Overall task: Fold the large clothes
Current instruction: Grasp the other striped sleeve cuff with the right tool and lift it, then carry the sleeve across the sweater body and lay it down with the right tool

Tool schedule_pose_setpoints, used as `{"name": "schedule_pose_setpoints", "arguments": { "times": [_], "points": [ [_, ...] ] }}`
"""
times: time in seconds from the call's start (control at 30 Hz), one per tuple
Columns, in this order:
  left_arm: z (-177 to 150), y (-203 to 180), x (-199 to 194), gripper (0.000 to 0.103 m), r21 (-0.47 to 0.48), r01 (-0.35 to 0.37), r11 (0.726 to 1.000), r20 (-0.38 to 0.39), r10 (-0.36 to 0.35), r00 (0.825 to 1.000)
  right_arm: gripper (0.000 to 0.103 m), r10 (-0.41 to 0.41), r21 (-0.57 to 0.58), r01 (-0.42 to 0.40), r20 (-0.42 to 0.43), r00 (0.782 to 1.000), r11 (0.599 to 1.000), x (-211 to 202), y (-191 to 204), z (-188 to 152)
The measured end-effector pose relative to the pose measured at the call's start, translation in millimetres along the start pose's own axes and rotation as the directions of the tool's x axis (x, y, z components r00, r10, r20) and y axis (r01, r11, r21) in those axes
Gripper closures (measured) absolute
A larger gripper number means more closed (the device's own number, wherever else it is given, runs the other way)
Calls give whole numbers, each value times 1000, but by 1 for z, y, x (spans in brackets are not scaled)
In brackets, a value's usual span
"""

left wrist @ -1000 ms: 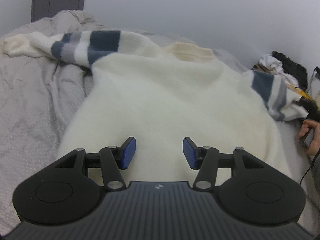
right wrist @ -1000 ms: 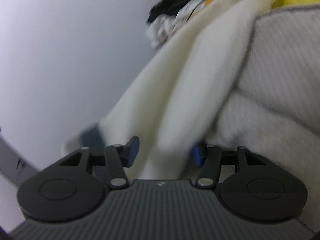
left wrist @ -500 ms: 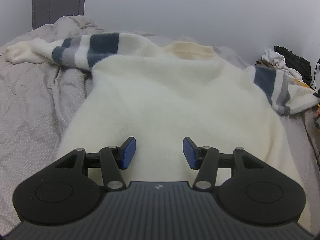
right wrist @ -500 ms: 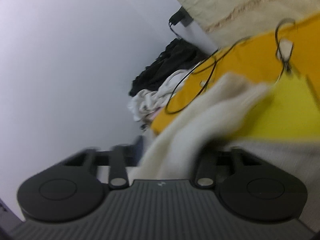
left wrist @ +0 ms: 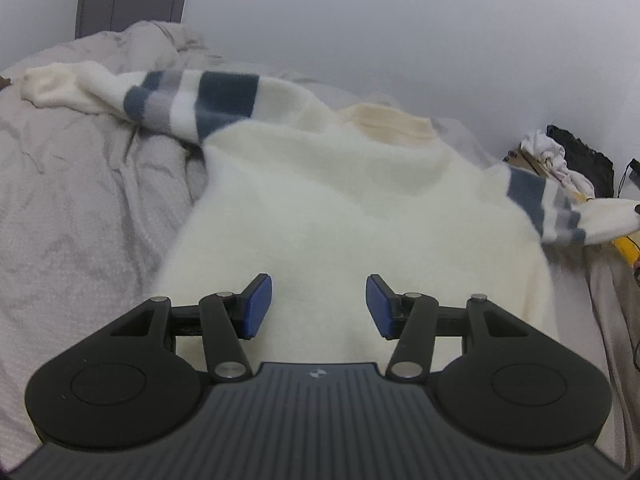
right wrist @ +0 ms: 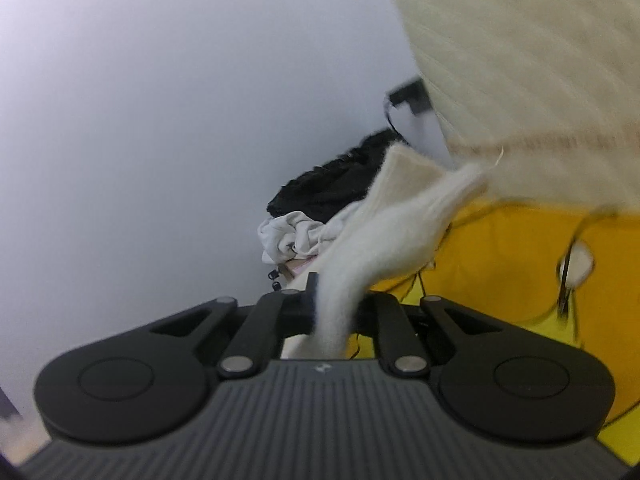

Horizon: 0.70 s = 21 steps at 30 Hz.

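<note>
Right gripper [right wrist: 334, 312] clamps sweater cuff [right wrist: 400, 216] (cream); left gripper [left wrist: 319, 306] empty

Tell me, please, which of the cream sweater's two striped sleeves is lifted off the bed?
The right-hand striped sleeve, its cuff pinched in the right tongs; the left-hand sleeve lies flat.

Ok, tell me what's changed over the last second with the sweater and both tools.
The right tool closed on the sweater's right sleeve and lifted it; in the left view that sleeve now hangs off the bed, pulled outward. The left tool stayed open above the sweater body, holding nothing. The left sleeve lies as before.
</note>
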<state>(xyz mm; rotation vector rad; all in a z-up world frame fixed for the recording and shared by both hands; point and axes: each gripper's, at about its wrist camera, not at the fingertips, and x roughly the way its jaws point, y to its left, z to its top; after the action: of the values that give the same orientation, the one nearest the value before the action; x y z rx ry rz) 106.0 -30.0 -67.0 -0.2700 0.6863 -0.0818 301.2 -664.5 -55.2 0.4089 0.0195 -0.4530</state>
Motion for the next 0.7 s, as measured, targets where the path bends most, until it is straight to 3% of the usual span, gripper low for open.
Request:
{"name": "schedule_pose_setpoints", "arguments": {
  "times": [0.1,0.17,0.37,0.53,0.7],
  "points": [
    [5,4,-8,45,31,-16,999,38,15,999,93,22,-38,-21,14,1000,999,-17,18,8],
    [5,6,-10,45,50,-68,996,58,65,996,92,48,-47,-47,22,999,998,-22,32,17],
    [10,37,-19,45,-58,-88,994,90,93,992,92,198,-210,-180,68,978,961,-81,118,25],
    [19,56,-42,45,-134,-71,988,144,90,986,92,353,-312,-313,80,932,897,-146,194,23],
    [21,73,-69,45,-191,-30,981,189,67,980,92,506,-454,-435,40,862,777,-211,268,-3]
  ]
}}
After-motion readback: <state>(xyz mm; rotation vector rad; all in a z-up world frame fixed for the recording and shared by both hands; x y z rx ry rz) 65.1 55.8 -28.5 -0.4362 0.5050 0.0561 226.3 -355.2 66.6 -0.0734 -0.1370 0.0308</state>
